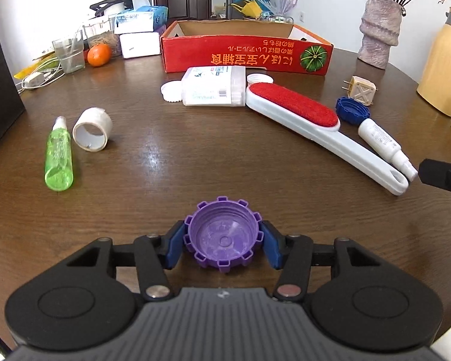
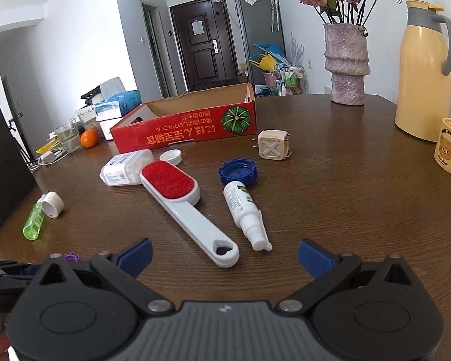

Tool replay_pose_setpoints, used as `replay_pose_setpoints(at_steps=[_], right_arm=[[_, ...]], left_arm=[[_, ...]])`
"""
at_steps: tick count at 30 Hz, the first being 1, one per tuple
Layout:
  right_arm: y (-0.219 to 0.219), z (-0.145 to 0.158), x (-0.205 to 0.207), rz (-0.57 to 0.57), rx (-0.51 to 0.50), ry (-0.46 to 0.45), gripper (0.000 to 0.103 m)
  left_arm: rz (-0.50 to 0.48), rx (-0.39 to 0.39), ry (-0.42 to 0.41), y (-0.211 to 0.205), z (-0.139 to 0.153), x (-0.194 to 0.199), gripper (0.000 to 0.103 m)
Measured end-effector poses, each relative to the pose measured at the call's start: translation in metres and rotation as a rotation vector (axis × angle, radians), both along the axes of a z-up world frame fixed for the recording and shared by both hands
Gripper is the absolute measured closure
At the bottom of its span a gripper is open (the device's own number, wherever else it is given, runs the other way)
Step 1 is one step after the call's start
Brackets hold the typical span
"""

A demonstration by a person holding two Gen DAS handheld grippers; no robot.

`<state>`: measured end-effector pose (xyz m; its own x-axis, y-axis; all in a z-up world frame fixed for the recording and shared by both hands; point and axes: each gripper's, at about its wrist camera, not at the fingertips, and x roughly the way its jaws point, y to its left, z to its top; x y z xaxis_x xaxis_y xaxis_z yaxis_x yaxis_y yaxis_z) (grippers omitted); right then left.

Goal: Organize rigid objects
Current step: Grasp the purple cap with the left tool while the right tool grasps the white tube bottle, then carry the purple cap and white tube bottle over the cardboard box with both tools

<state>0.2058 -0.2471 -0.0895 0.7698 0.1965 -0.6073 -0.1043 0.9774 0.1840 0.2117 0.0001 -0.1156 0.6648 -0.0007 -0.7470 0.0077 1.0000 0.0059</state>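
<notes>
Purple and toothed, a bottle cap [image 1: 222, 234] is clamped open-side up between the blue pads of the left gripper [image 1: 222, 242] on the near table [image 1: 195, 156], seen whole only in the left view. In the right view, the right gripper [image 2: 224, 255] is held wide open, empty, just short of the white spray bottle [image 2: 245, 212], whose nozzle points nearward.
</notes>
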Motion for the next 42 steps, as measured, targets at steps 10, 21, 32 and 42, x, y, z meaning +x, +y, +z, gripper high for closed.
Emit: replay_pose_setpoints(at_steps=[10,21,32,42], right_arm=[[-0.006,-0.011,0.047,-0.059,-0.018,0.053,0.008],[0.002,-0.034,0.1,0.01,-0.019,0.132,0.063],[0.0,-0.03,0.107,0.016,-0.026,0.116,0.075],[0.006,0.0,0.117,0.045,-0.017,0.035,0.076]], left_arm=[[0.014,-0.005,-0.024,0.007,0.014,0.03,0.049],[0.028,-0.015,-0.033,0.012,0.026,0.059,0.049],[0.031,-0.039,-0.045,0.012,0.037,0.083,0.049],[0.037,-0.053,-0.088,0.009,0.056,0.103,0.049]])
